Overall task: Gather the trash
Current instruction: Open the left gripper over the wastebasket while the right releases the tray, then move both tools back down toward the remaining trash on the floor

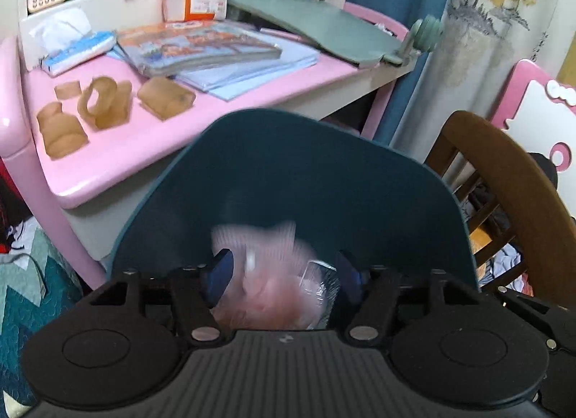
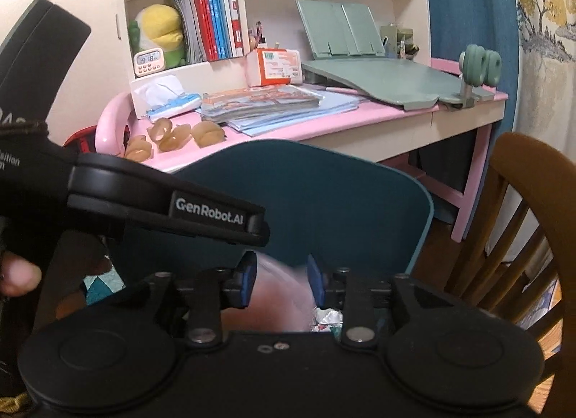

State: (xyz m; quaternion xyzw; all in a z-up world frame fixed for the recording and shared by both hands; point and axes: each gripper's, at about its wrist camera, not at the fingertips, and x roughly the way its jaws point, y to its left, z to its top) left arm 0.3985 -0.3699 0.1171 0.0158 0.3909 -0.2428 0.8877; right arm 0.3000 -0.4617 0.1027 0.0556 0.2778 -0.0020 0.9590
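Note:
A dark teal trash bin point(image 1: 306, 173) stands open below both grippers, in front of the pink desk. My left gripper point(image 1: 284, 274) hangs over the bin's mouth, its blue pads apart. A blurred pink plastic wrapper point(image 1: 266, 267) sits loose between them without being pressed. In the right wrist view my right gripper point(image 2: 281, 283) is also over the bin point(image 2: 324, 198), pads apart, and the same blurred pink wrapper point(image 2: 277, 299) lies in the gap. Crumpled foil trash point(image 2: 327, 321) lies inside the bin. The left tool's black housing point(image 2: 162, 202) crosses the view at left.
The pink desk point(image 1: 118, 162) holds several amber translucent pieces point(image 1: 104, 105), a tissue pack point(image 1: 79, 51), stacked books point(image 1: 201, 47) and a green book stand point(image 1: 324, 29). A wooden chair point(image 1: 504, 173) stands right of the bin. A person's fingers point(image 2: 18, 274) grip the left tool.

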